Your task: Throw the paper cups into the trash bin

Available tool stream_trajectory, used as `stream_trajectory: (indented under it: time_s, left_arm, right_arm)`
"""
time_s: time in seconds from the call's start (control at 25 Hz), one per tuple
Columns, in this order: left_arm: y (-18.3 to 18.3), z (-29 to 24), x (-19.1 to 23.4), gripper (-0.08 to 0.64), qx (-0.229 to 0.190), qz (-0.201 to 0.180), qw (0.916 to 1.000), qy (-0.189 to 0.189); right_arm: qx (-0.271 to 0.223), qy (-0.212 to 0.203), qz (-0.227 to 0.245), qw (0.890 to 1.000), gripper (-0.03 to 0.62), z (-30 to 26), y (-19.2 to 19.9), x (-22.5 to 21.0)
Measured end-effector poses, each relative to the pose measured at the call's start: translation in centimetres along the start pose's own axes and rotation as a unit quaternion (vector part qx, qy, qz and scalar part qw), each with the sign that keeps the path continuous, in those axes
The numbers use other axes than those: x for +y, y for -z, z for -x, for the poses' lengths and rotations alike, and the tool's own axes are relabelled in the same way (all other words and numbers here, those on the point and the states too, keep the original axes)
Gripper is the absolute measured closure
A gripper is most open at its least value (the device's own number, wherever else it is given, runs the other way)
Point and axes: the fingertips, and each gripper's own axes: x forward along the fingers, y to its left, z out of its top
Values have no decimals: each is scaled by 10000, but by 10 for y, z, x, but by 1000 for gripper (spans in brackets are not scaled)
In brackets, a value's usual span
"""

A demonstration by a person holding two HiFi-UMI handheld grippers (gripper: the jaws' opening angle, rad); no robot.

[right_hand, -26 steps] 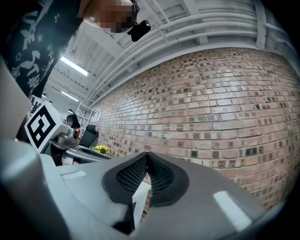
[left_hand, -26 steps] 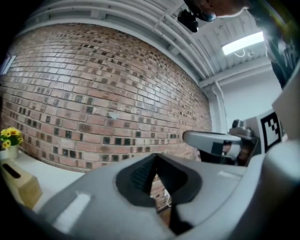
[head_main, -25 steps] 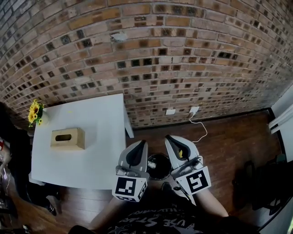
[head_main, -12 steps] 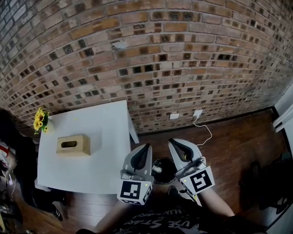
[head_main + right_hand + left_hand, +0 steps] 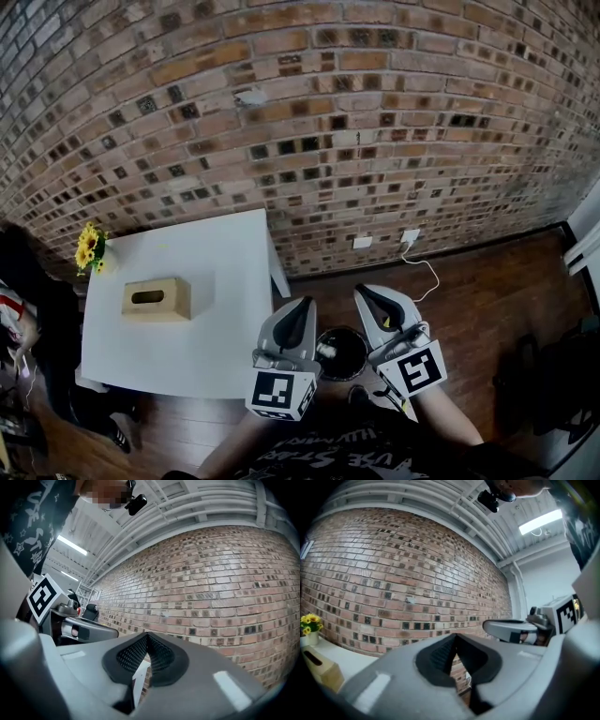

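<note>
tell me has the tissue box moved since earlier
No: the tissue box keeps its spot on the white table near the flowers; only the view shifted.

Head view is evenly lit, prob soft overhead light, no hard shadows. The white tabletop (image 5: 216, 281) is the brightest thing, nearly blown out, while the wood floor (image 5: 487, 291) and the left edge go pretty dark. Heavy fisheye: the brick wall (image 5: 309, 122) bows, w/ courses curving hard at the edges. Both gripper views have black vignette corners. A ceiling strip light (image 5: 540, 521) glares in the left gripper view, and there's a second strip light (image 5: 71, 544) in the right one. Left tongs (image 5: 454, 637) and right tongs (image 5: 146, 637) fill the bottom, soft and out of focus up close. Bricks behind look sharp-ish.
</note>
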Motion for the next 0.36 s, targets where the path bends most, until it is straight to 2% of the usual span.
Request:
stream_trajectory:
  time_s: [0.2,0.36]
  left_arm:
    - [2,1,-3,555,-19,-96,10000,-16]
    - [-2,1,-4,555,12,-113,9999,-69]
  right_arm:
    - [-174,-149,263,9994,584,3,-11,5]
    - [-166,-204,241,9994,584,3,-13,6]
